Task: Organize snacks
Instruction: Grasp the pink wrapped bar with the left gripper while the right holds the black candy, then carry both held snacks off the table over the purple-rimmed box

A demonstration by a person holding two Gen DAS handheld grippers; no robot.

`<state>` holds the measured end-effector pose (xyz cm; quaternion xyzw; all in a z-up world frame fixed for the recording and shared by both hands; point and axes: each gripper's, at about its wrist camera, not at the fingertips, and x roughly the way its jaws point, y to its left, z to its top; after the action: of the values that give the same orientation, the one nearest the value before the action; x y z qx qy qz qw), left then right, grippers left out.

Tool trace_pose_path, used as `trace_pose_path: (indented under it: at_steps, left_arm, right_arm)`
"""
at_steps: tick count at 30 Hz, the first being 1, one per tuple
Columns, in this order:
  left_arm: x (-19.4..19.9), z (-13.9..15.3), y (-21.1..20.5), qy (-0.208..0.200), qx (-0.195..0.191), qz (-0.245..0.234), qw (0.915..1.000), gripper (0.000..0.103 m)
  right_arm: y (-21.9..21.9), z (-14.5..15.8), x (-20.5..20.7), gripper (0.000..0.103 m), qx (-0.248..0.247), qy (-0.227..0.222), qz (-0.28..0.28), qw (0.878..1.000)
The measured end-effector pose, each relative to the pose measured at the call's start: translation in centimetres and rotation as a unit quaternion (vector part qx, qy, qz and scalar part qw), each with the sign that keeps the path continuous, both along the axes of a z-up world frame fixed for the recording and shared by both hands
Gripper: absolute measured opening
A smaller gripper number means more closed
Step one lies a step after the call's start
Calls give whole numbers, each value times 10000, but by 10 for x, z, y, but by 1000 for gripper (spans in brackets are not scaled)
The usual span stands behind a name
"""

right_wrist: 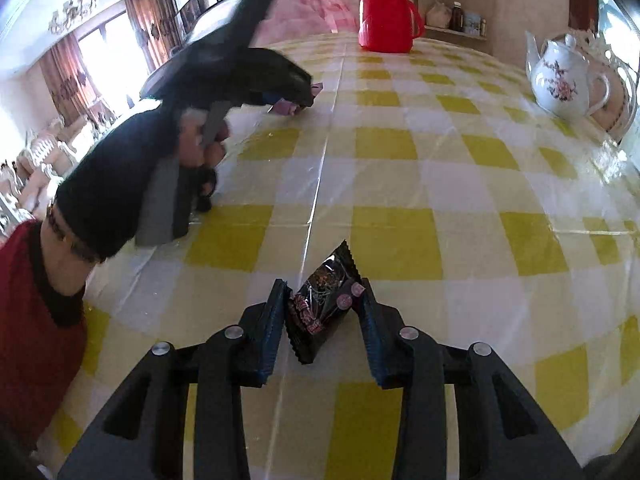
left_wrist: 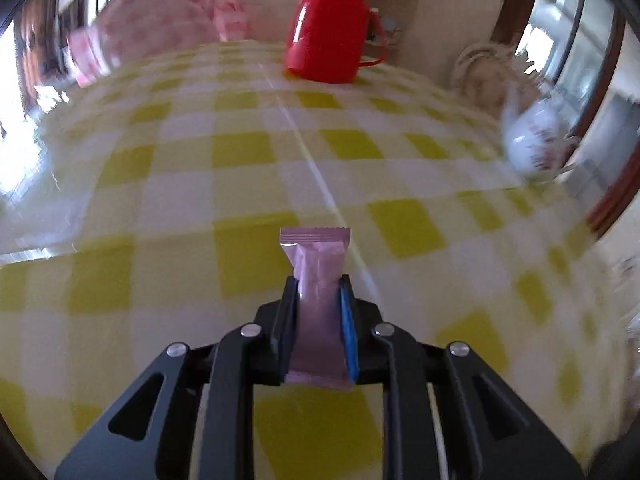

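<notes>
A pink wrapped snack bar (left_wrist: 316, 280) stands lengthwise between the pads of my left gripper (left_wrist: 319, 280), which is shut on it above the yellow-checked tablecloth (left_wrist: 248, 152). In the right wrist view the left gripper (right_wrist: 304, 96) hovers at the far left of the table, held by a hand, with the pink wrapper (right_wrist: 286, 107) showing at its tip. My right gripper (right_wrist: 322, 284) holds a black snack packet (right_wrist: 320, 312) tilted between its fingers, and both pads touch the packet's edges.
A red thermos jug (right_wrist: 386, 12) stands at the far edge of the table. A white flowered teapot (right_wrist: 560, 80) sits at the right edge. A pink bundle (left_wrist: 160, 16) lies at the far left. A red sleeve (right_wrist: 28, 320) fills the near left.
</notes>
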<state>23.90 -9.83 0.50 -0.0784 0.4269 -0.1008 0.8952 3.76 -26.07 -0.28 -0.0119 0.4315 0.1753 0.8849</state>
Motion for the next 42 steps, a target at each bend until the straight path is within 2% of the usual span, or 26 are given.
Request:
trace_pose_path:
  at_steps: [1, 5, 11, 17, 24, 29, 33, 37, 42]
  left_arm:
    - [-7, 2, 3, -33, -54, 15, 10000, 20]
    - [-42, 12, 7, -292, 171, 42, 9994, 20]
    - [-96, 13, 16, -268, -141, 14, 9995, 21]
    - [-146, 20, 20, -375, -256, -136, 9989, 21]
    - [-184, 19, 32, -344, -424, -134, 9984, 21]
    - [-206, 17, 35, -374, -306, -122, 9988, 21]
    - [-228, 16, 39, -384, -275, -134, 9988, 22]
    - [-256, 20, 34, -617, 112, -195, 9978, 22]
    - [-285, 22, 32, -678, 220, -257, 9971, 22]
  right_arm:
    - [-2, 1, 0, 35, 63, 4, 6, 10000]
    - [-2, 4, -5, 34, 161, -98, 116, 9998]
    - [-3, 8, -8, 34, 204, -239, 99, 9995]
    - [-1, 11, -18, 34, 87, -327, 6, 9994]
    - [-4, 11, -38, 34, 149, -341, -173, 9992]
    - [-6, 10, -56, 34, 265, -202, -387, 9987]
    - [-3, 15, -79, 34, 400, -314, -456, 9977]
    - [-2, 21, -106, 34, 683, -453, -563, 9950]
    - [9, 21, -130, 34, 704, -504, -574, 9946]
